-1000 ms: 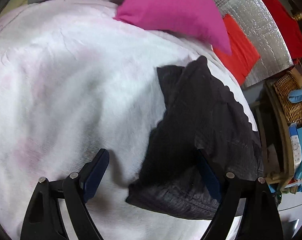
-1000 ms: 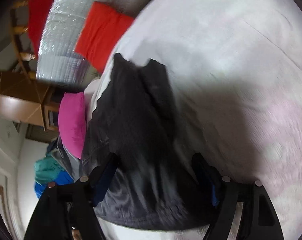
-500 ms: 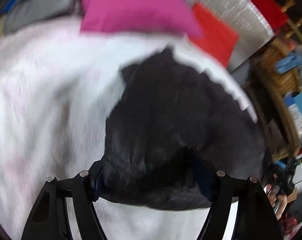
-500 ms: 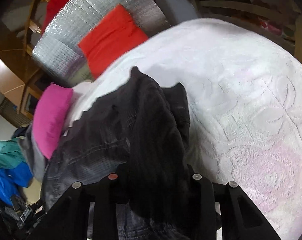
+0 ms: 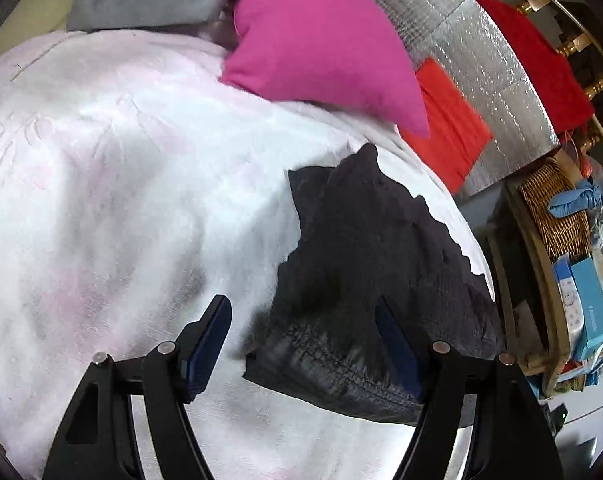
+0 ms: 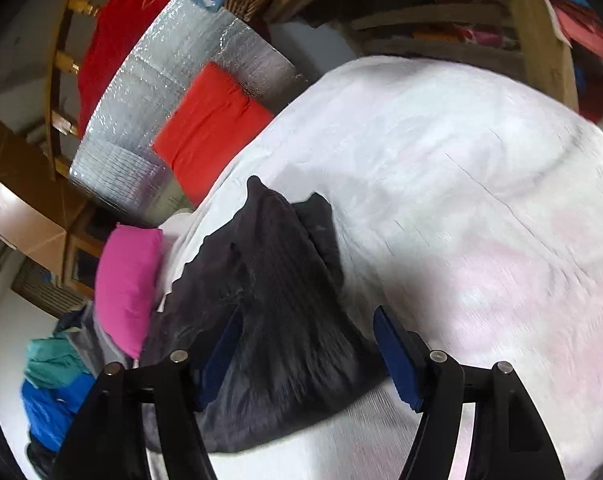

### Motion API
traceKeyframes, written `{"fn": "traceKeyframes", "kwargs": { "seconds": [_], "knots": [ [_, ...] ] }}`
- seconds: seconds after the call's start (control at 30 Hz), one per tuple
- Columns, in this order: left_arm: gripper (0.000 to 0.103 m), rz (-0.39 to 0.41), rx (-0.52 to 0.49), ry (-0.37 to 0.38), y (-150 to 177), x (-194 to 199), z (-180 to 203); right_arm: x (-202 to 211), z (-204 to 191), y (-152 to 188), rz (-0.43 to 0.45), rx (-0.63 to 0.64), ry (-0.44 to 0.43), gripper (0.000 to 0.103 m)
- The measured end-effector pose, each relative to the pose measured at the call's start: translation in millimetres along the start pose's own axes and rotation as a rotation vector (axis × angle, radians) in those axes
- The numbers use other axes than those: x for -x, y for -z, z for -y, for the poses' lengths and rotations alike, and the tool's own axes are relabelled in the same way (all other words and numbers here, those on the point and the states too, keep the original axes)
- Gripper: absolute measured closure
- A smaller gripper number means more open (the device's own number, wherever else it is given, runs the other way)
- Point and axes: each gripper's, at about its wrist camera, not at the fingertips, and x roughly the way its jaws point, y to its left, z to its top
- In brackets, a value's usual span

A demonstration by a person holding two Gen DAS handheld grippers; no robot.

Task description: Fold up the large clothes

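On the bed (image 5: pixel 121 184), near its edge, lies the bunched dark garment (image 5: pixel 365 280); both hand-held grippers, left (image 5: pixel 301 344) and right (image 6: pixel 307 354), gape empty above it. Closing on several layers could drag the folds crooked or off the edge.

Lighting: bright, diffuse indoor light, both views. White bedspread (image 5: pixel 133 184) near overexposed, its embossed pattern washed out toward 9 o'clock. Glare: silver foil panel (image 5: pixel 473 64) sparkles at 1 o'clock. Shadows: soft grey patch on the bedspread ahead of the left tool (image 5: pixel 301 320). Blur: right wrist view smeared (worst at 3 o'clock); black garment (image 6: pixel 277 300) soft. Distortion: strong fisheye bowing, black vignette at corners.
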Motion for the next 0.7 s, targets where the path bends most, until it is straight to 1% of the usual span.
{"fn": "traceKeyframes", "kwargs": {
  "seconds": [0.07,0.13,0.2,0.3,0.33,0.37,0.4,0.43,0.47,0.5,0.53,0.57,0.63,0.67,0.7],
  "knots": [
    [0.028,-0.004,0.002,0.003,0,-1,-1,-1,10,12,-0.071,-0.047,-0.056,0.032],
    [0.028,-0.004,-0.01,-0.01,2,1,-1,-9,12,19,-0.127,-0.075,-0.096,0.032],
    [0.028,-0.002,-0.025,-0.025,4,-3,2,-22,7,24,-0.165,-0.069,-0.09,0.032],
    [0.029,-0.033,-0.023,-0.035,7,-15,2,-45,3,24,-0.18,-0.092,-0.052,0.03],
    [0.035,-0.052,-0.014,-0.037,8,-21,0,-52,4,23,-0.186,-0.11,-0.048,0.031],
    [0.042,-0.065,-0.006,-0.033,8,-26,0,-59,5,22,-0.183,-0.127,-0.047,0.031],
    [0.054,-0.073,0.0,-0.024,8,-28,-1,-62,6,23,-0.175,-0.136,-0.042,0.032],
    [0.058,-0.076,0.008,-0.007,8,-27,-2,-64,5,22,-0.153,-0.133,-0.025,0.043],
    [0.06,-0.06,0.008,-0.001,7,-24,-2,-63,0,21,-0.127,-0.104,-0.002,0.053],
    [0.067,-0.044,-0.006,-0.004,6,-20,0,-58,-7,22,-0.097,-0.071,0.009,0.056],
    [0.071,-0.034,-0.018,-0.004,5,-19,2,-51,-17,23,-0.056,-0.014,0.021,0.063],
    [0.072,-0.014,-0.037,-0.003,4,-13,4,-44,-28,25,-0.012,0.046,0.034,0.066],
    [0.074,0.005,-0.057,-0.005,4,-8,4,-33,-42,26,0.055,0.128,0.054,0.067],
    [0.074,-0.004,-0.064,-0.02,4,-10,3,-31,-44,27,0.066,0.153,0.074,0.067],
    [0.074,-0.037,-0.063,-0.046,6,-16,0,-36,-44,28,0.052,0.177,0.112,0.067]
  ]
}}
